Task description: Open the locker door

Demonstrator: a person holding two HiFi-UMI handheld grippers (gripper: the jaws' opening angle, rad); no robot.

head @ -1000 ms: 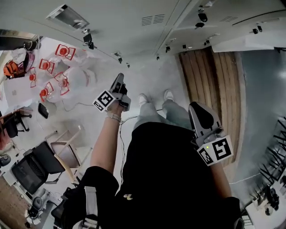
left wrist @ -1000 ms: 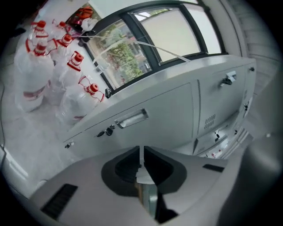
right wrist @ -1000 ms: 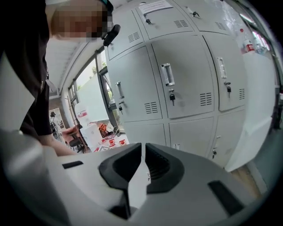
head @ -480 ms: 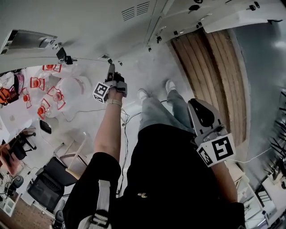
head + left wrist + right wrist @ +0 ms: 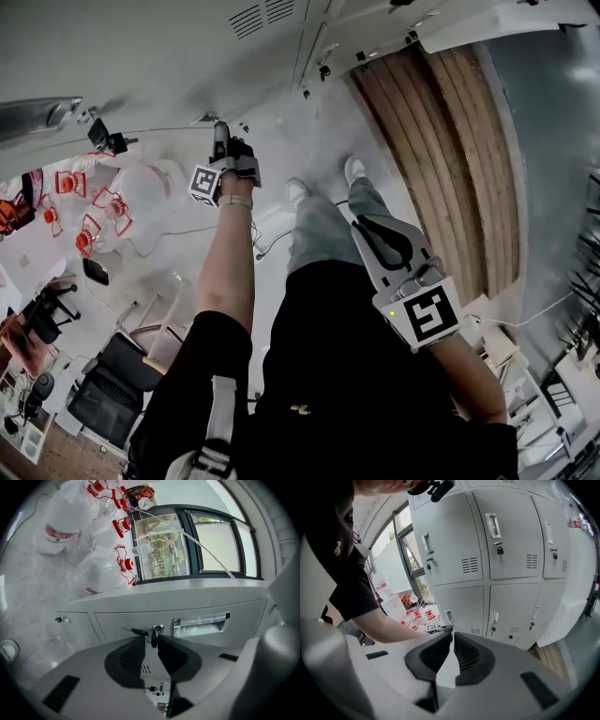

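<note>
Left gripper (image 5: 221, 131) is working at the lock (image 5: 160, 628) of the low locker door (image 5: 117, 620), which is looking shut. Its jaws are closing but not clamping yet, with the key (image 5: 153, 639) dangling from the lock between their tips. Right gripper (image 5: 451, 638) is idling well away from the lock, jaws clenched on nothing. The person is likely going for the key. Doing it well means centring the key between the pads, clamping fully before turning, twisting without yanking, then pulling at the handle recess (image 5: 199, 624) just beside the lock.
</note>
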